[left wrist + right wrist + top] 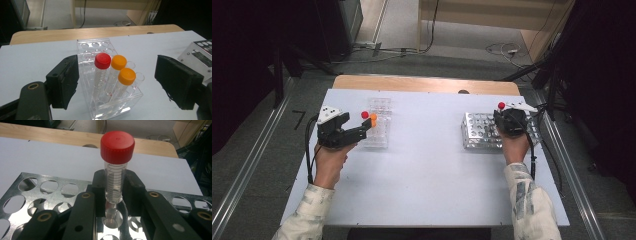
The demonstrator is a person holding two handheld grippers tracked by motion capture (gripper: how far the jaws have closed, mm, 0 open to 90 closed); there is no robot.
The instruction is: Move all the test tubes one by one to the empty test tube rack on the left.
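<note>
Your right claw (113,195) pinching red-capped tube (116,165) upright over metal rack (37,192) hole, ready for seating. Left claw (117,82) spread around clear rack (85,53) at 9 o'clock, steadying approach.

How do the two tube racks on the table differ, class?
The clear rack is see-through plastic; the metal rack is shiny sheet steel with round holes. The clear rack holds three capped tubes, one red, two orange; the metal rack's one red-capped tube is clamped by the right gripper. Both stand on the table.
</note>
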